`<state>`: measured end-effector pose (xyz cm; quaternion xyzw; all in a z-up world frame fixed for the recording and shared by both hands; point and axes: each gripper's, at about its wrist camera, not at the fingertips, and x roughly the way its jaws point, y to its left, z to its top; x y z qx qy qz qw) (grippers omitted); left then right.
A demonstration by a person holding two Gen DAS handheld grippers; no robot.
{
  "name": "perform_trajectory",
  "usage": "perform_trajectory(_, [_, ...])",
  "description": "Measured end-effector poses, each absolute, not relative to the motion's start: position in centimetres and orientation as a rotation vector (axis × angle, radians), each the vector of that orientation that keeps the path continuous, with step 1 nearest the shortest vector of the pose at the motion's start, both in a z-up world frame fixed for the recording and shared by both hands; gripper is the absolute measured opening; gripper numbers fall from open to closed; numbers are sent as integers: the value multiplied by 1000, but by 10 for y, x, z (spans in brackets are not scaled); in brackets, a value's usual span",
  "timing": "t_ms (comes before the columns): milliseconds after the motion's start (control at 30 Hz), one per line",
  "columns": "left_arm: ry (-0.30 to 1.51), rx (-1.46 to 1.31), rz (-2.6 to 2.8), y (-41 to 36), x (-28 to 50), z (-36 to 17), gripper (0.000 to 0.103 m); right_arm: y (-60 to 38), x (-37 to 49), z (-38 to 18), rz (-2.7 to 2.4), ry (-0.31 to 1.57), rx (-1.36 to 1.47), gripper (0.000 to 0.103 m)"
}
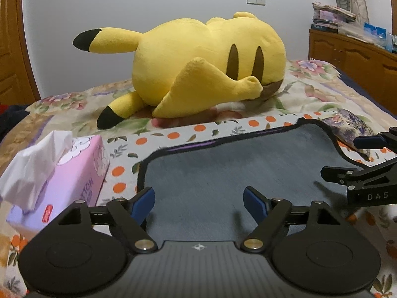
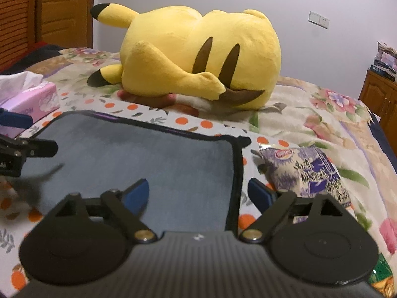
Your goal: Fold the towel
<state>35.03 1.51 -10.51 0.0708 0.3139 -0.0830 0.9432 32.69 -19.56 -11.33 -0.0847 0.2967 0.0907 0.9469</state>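
The gray towel [image 1: 223, 164] is lying flat on the bed [image 1: 310, 94], spread out, so I am guessing no fold is made yet and all the folding is waiting to be done. The left gripper [image 1: 198, 198] is hanging low over the towel's near edge at 6 o'clock, its blue fingers [image 1: 142, 202] spread wide and holding nothing. The right gripper [image 2: 198, 193] is sitting over the towel's right edge, also spread wide and holding nothing. A yellow plush toy [image 1: 208, 64] is resting at 12 o'clock, a tissue box [image 1: 74, 173] at 9 o'clock, a snack bag [image 2: 310, 171] at 3 o'clock.
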Motion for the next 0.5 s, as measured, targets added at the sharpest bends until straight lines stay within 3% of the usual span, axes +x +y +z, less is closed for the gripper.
perform_trajectory(167, [648,147,-179,11,337,-104,87,-200,314,-110,185,608,-144,98])
perform_trajectory(500, [678,135,-209,1,308,-92,96,-205,288,-96,185,613,-113,103])
